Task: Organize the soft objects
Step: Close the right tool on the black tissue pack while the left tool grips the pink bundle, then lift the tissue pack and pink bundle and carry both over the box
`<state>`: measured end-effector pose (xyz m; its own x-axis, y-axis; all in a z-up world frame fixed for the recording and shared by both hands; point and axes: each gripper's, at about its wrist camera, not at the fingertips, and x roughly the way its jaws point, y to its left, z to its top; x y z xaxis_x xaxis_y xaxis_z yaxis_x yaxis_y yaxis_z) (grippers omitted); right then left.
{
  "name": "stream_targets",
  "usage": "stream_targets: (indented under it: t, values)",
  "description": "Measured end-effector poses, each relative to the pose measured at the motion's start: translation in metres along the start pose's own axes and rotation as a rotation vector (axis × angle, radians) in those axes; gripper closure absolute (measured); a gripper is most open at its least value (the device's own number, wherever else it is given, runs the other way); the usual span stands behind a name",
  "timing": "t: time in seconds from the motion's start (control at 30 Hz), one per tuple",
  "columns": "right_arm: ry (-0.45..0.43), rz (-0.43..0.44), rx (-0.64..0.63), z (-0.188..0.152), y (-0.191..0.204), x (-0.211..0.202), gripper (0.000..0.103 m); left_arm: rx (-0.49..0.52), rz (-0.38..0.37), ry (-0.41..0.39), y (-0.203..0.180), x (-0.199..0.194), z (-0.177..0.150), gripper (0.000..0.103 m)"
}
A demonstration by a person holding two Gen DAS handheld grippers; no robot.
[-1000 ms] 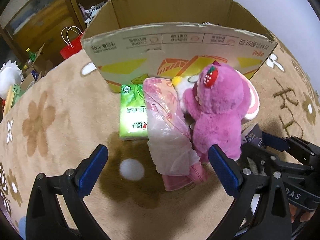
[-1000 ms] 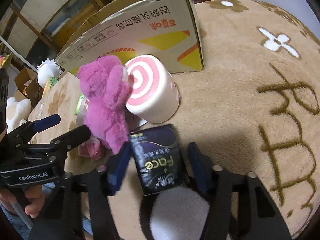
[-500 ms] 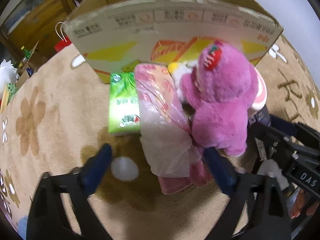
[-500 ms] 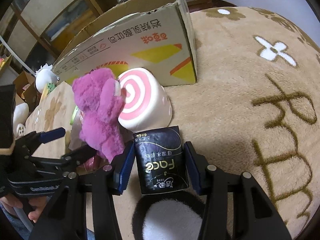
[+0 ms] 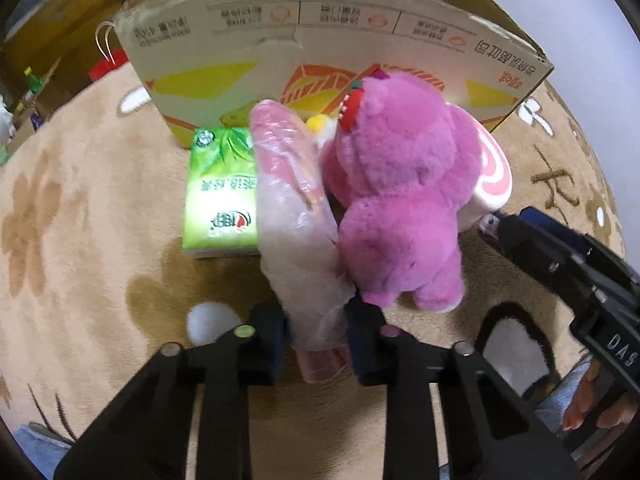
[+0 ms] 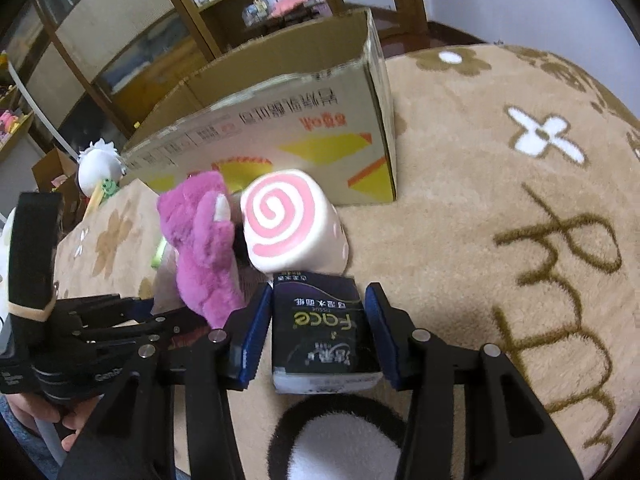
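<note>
My left gripper [image 5: 316,340] is shut on the near end of a pink pack in clear plastic wrap [image 5: 292,208], which lies on the rug. A green tissue pack [image 5: 220,196] lies left of it and a purple plush bear [image 5: 400,208] stands right of it. A pink-swirl roll cushion [image 6: 288,224] sits behind the bear. My right gripper [image 6: 318,332] is shut on a black "Face" tissue pack [image 6: 320,328], held just in front of the roll cushion. An open cardboard box [image 6: 280,120] stands behind everything.
The beige rug [image 6: 500,220] with flower and letter patterns spreads to the right. A white plush [image 6: 100,164] and cardboard clutter sit far left. Wooden shelves stand behind the box. A red bag [image 5: 106,68] sits left of the box.
My left gripper moved forward and closed on the wrapped pink pack; it was wide open before. My right gripper stayed shut on the black tissue pack and shifted slightly nearer the roll cushion.
</note>
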<state>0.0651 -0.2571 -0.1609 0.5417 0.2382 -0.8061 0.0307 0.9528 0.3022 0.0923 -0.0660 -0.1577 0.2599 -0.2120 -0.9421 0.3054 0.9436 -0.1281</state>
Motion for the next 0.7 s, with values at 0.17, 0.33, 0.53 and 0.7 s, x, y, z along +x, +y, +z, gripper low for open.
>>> stream_targets:
  t: [0.17, 0.33, 0.53, 0.7]
  values:
    - [-0.031, 0.025, 0.001, 0.003, 0.001, -0.008, 0.078, 0.01, 0.008, -0.022, -0.009, -0.015, -0.005, 0.085]
    - [0.0, 0.032, 0.029, 0.0, -0.001, -0.002, 0.081, 0.009, 0.022, -0.047, -0.018, -0.031, -0.006, 0.086]
    - [0.038, 0.043, 0.047, -0.006, -0.003, -0.001, 0.08, -0.01, 0.045, -0.095, -0.002, -0.044, -0.011, 0.086]
    - [0.063, 0.058, 0.02, -0.01, 0.006, -0.002, 0.041, -0.026, 0.065, -0.14, 0.004, -0.06, -0.015, 0.086]
